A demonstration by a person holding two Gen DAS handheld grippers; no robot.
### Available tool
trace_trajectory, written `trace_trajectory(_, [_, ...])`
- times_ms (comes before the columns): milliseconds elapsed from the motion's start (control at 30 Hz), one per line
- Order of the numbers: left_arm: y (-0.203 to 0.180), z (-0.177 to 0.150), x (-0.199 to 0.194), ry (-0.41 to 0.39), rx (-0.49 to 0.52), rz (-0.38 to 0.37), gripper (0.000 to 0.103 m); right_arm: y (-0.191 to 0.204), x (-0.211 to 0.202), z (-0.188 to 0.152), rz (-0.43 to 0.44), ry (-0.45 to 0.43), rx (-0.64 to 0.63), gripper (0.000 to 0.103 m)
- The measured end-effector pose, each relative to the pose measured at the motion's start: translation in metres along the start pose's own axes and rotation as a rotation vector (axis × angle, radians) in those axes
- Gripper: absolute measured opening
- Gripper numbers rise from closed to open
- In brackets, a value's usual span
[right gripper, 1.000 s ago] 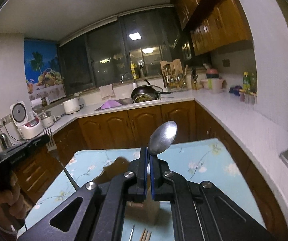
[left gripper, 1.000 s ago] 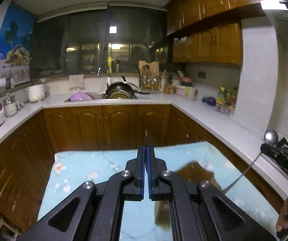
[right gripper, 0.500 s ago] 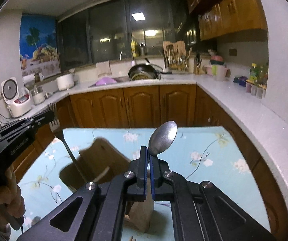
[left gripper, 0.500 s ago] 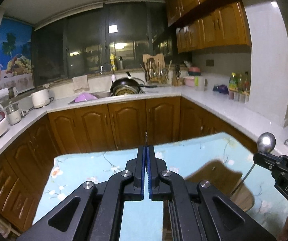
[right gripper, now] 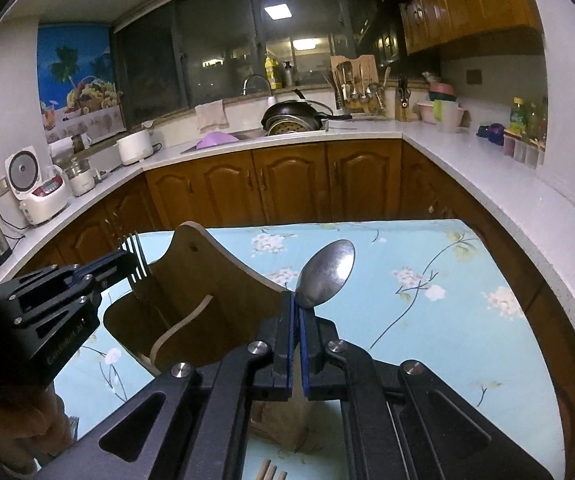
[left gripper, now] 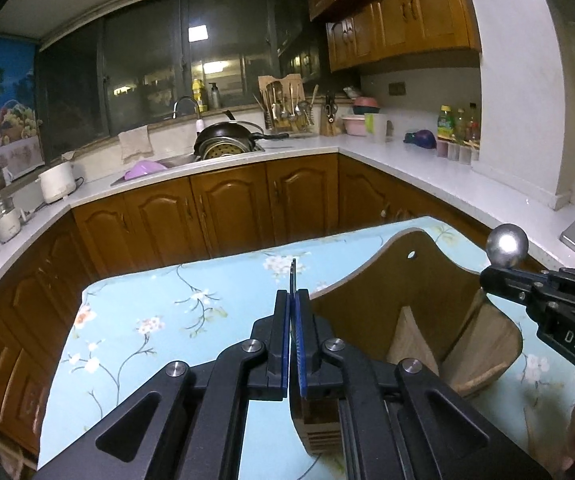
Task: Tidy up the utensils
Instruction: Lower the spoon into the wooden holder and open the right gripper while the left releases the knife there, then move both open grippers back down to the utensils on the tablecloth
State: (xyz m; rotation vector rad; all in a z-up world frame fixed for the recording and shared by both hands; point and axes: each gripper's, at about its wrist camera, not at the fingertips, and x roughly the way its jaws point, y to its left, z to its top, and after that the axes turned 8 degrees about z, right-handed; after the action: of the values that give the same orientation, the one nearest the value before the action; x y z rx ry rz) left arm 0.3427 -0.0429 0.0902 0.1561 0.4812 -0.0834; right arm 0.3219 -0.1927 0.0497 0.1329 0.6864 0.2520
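- Grippers first: we see the left gripper (left gripper: pixel 294 300) pressed together on a fork (right gripper: pixel 137 258), whose thin edge sticks up between the blue pads in the left wrist view, while its tines show beyond the jaws in the right wrist view.
- We see the right gripper (right gripper: pixel 296 304) pinching a spoon (right gripper: pixel 326 274) just below the bowl; the bowl stands above the jaw tips, tilted to the right.
- In the left wrist view the same spoon (left gripper: pixel 507 245) appears as a round shiny bowl above the right gripper's (left gripper: pixel 487 278) black jaws at the right edge.
- We catch part of a hand (right gripper: pixel 23 426) under the left gripper (right gripper: pixel 129 266) at the lower left of the right wrist view.
- Between and below the two grippers we find a wooden holder (left gripper: pixel 439 312) with a tall curved back, a small hole near its top, and upright dividers that split it into compartments.
- The fork hangs over the holder's (right gripper: pixel 207 280) left side and the spoon over its right side; we cannot tell whether either handle touches the wood.
- The holder stands on a table (left gripper: pixel 159 320) covered with a light blue flowered cloth.
- At the bottom edge of the right wrist view we make out the tips of wooden chopsticks (right gripper: pixel 271 472) on the cloth.
- Beyond the table we see brown cabinets (right gripper: pixel 287 184), a white counter (right gripper: pixel 487 176) and a dark pan (left gripper: pixel 227 134) at the sink.
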Motion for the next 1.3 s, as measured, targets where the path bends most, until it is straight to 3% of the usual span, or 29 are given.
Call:
trace_trajectory(200, [0.004,0.004,0.005,0.008,-0.016,-0.009,0.002,0.0,0.0,0.0,0.004,0.003,0.01,0.002])
trace_trajectory(300, [0.004,0.002,0.009,0.022,-0.032,-0.023,0.006,-0.003,-0.001,0.001,0.013,0.002,0.022,0.009])
trace_trajectory(433, [0.014,0.007,0.003,0.01,-0.068,-0.026,0.032,-0.011,-0.009,0.004,0.018,-0.012,0.044,0.036])
trace_trajectory(600, [0.026,0.003,-0.016,-0.019,-0.101,-0.018,0.052,-0.017,-0.024,0.001,0.03,-0.024,0.087,0.045])
trace_trajectory(633, [0.029,0.001,-0.02,-0.022,-0.11,-0.014,0.061,-0.017,-0.028,0.0,0.034,-0.027,0.095,0.049])
trace_trajectory(767, [0.042,-0.015,-0.04,-0.023,-0.145,0.003,0.076,-0.017,-0.046,-0.008,0.049,-0.045,0.118,0.071])
trace_trajectory(967, [0.055,-0.046,-0.075,0.008,-0.187,0.005,0.083,-0.011,-0.08,-0.03,0.064,-0.082,0.137,0.091])
trace_trajectory(1300, [0.089,-0.101,-0.133,0.098,-0.298,0.0,0.088,-0.003,-0.127,-0.083,0.06,-0.087,0.211,0.095])
